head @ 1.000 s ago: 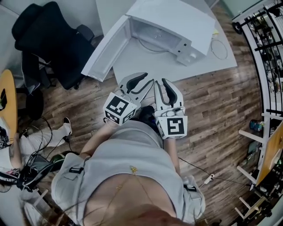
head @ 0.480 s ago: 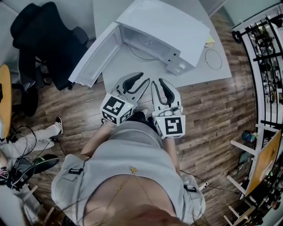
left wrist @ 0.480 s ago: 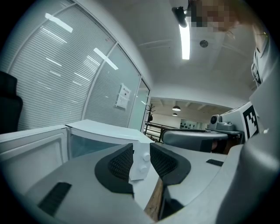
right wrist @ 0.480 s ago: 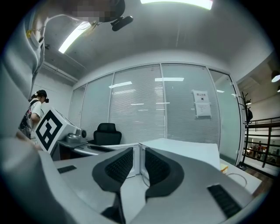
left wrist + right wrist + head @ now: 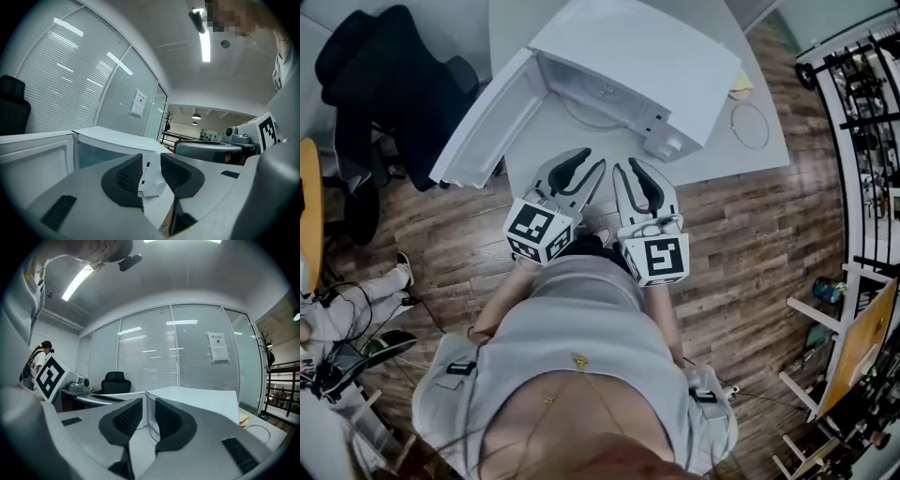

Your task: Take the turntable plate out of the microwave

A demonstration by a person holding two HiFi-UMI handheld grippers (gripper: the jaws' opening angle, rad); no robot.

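The white microwave (image 5: 647, 56) stands on a pale table (image 5: 727, 141) with its door (image 5: 478, 122) swung wide to the left. A thin curved rim at the cavity mouth looks like the clear glass turntable plate (image 5: 577, 120); the rest of it is hard to make out. Both grippers hover side by side at the table's near edge, short of the microwave. My left gripper (image 5: 592, 159) (image 5: 151, 161) has a gap between its jaws and holds nothing. My right gripper (image 5: 626, 167) (image 5: 148, 408) is likewise parted and empty, facing the cavity and the microwave body (image 5: 197, 399).
A black office chair (image 5: 384, 84) stands left of the open door. A cable loop (image 5: 750, 127) and a yellow item (image 5: 739, 84) lie on the table right of the microwave. Shelving (image 5: 862, 94) lines the right side. A seated person (image 5: 337, 309) and floor cables are at far left.
Both grippers have moved forward together toward the table and the open microwave, which now sits closer in the head view. The jaw gaps look the same.
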